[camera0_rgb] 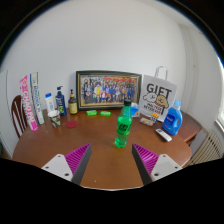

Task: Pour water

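A green plastic bottle (123,128) with a green cap stands upright on the round brown wooden table (100,150), just ahead of my fingers and a little right of the middle. My gripper (112,160) is open, its two magenta pads (77,157) spread wide apart with bare table between them. Nothing is held. The bottle is apart from both fingers, beyond their tips. I cannot pick out a cup among the small things on the table.
At the table's back stand a framed group photo (108,90), a white GIFT bag (157,98) and a blue jug (172,120). At the left are small bottles (52,104) and a pink-and-white box (30,102). A wooden chair (16,112) stands left; white wall behind.
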Action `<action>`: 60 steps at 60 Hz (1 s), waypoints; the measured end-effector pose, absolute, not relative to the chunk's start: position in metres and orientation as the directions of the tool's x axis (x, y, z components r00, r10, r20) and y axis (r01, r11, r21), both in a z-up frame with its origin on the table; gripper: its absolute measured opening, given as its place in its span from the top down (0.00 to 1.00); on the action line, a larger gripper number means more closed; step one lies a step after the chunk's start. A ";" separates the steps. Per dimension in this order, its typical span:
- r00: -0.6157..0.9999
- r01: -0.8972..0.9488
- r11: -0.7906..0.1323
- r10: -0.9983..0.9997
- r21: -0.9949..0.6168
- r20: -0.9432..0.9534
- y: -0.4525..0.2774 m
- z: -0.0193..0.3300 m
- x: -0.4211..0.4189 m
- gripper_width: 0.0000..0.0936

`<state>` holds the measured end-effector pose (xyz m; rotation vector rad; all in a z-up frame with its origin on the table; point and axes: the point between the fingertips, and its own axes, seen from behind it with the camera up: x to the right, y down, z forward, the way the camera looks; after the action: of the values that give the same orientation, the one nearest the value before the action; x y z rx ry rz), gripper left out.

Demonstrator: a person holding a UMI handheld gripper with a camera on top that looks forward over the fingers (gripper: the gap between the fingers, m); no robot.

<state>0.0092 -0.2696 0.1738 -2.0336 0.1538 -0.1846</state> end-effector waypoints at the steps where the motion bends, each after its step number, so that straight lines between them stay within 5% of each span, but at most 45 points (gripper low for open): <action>1: 0.980 -0.026 -0.444 -0.189 -0.896 0.065 -0.264 0.171 0.015 0.10; 33: 0.997 0.002 -0.385 -0.066 -0.923 0.029 -0.088 0.077 0.097 0.12; 41: 0.999 -0.021 -0.373 -0.041 -0.927 -0.006 -0.067 0.072 0.095 0.26; 45: 0.999 -0.037 -0.365 -0.048 -0.930 -0.021 -0.062 0.072 0.099 0.42; 60: 1.000 -0.009 -0.343 -0.023 -0.939 -0.001 -0.060 0.072 0.099 0.62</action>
<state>0.0989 -0.0598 0.0721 -1.9206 0.0229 -0.0144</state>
